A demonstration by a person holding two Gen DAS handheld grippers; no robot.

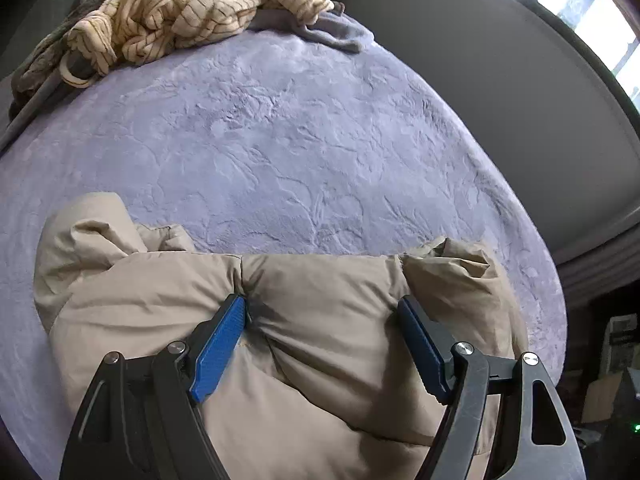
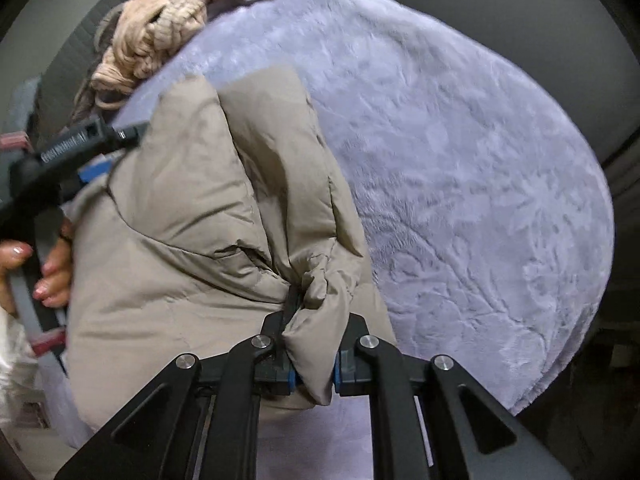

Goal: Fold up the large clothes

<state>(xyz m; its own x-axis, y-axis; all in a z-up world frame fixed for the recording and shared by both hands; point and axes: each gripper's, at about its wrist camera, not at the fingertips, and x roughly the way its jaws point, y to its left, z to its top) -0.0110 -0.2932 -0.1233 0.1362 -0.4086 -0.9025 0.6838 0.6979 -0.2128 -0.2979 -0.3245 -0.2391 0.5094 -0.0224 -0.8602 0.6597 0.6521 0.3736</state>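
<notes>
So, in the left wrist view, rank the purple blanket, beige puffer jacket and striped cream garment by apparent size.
1. Purple blanket
2. Beige puffer jacket, though it sits nearest the camera
3. Striped cream garment, farthest away

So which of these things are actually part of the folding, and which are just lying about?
Part of the job:
- beige puffer jacket
- left gripper, open, its fingers either side of a padded section
- right gripper, shut on a bunch of the jacket
- lavender fleece blanket it lies on

Lying about:
- cream striped garment, crumpled at the far edge
- grey garment beside it
</notes>
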